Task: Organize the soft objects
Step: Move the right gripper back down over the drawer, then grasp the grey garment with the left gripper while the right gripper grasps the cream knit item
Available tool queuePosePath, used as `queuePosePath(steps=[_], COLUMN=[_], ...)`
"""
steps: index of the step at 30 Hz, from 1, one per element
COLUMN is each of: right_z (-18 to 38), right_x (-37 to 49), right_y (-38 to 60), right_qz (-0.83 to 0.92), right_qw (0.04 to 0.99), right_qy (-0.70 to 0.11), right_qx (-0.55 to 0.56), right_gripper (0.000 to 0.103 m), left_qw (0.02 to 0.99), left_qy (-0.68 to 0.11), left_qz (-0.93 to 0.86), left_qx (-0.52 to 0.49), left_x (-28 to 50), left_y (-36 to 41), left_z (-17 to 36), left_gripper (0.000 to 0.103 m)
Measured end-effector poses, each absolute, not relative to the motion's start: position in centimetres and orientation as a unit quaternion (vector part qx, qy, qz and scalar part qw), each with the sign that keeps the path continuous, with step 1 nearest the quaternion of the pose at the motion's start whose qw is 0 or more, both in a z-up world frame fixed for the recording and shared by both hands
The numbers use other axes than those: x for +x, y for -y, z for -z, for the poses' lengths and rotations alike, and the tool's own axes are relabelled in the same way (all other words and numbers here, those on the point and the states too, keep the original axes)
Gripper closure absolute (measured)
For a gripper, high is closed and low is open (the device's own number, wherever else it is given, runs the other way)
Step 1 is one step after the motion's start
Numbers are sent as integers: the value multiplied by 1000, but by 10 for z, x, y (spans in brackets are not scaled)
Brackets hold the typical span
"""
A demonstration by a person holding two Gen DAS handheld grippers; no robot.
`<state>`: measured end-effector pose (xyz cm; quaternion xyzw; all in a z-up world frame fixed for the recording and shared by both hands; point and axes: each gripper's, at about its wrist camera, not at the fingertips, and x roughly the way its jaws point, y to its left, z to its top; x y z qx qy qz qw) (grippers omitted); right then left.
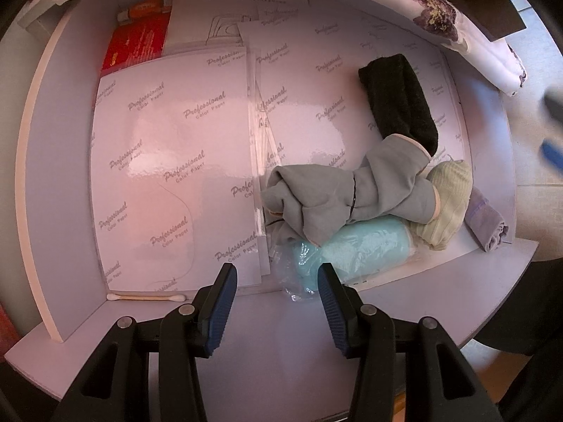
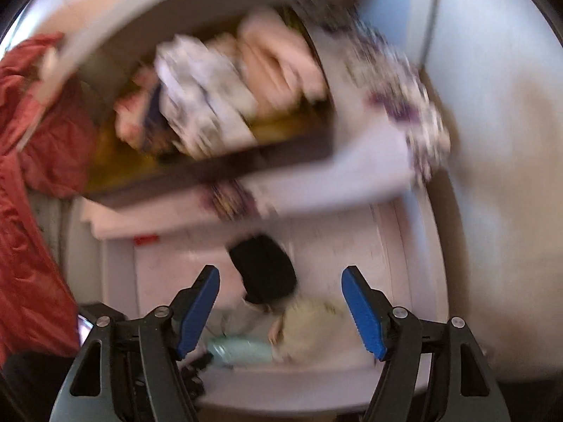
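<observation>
Left wrist view is showing you the grey cloth (image 1: 337, 193) lying across the aqua roll (image 1: 355, 246) in the white drawer (image 1: 56, 176), the black sock (image 1: 397, 102) just behind it and the pale green sock (image 1: 447, 200) touching its right end. Your left gripper (image 1: 278, 302) is hovering with jaws apart, holding nothing. Your right gripper (image 2: 281, 309) is blurring above the black sock, jaws apart and widening, gripping nothing.

1. Five soft bundles in my drawer: black (image 1: 399, 103), grey (image 1: 346, 193), mint (image 1: 362, 248), cream (image 1: 445, 204), lilac (image 1: 487, 223).
2. One cotton swab (image 1: 146, 297).
3. One red packet (image 1: 135, 44).
</observation>
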<state>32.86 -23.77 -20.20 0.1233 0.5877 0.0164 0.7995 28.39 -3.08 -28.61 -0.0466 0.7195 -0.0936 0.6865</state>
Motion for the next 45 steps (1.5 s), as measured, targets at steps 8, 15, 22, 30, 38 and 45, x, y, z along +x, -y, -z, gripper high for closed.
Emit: queuePosePath(steps=[8,15,22,30,38,45], right_z=[277,291,300,308,312,316], right_x=[323,323,320,323,327,330], right_y=[241,239,237,240,240,254], right_qz=[20,16,15,15,15,16], right_qw=[730,724,722,722,716,708], right_qy=[-673,-680,-682,-682,-686,-691], right_qx=[115,113,114,116,126,147], right_gripper=[34,36,36,42,45,45], left_qw=[683,682,693,711,719,695], left_qy=[-723,-724,-715,-699,-678,-680], left_qz=[85,83,77,79,142,199], left_qx=[-54,-58,-46,-16,52,119], left_x=[281,280,276,275,280,295], left_y=[21,18,17,21,50,83], left_z=[286,284,269,248,231,244], left_gripper=[50,50,50,50,53,54])
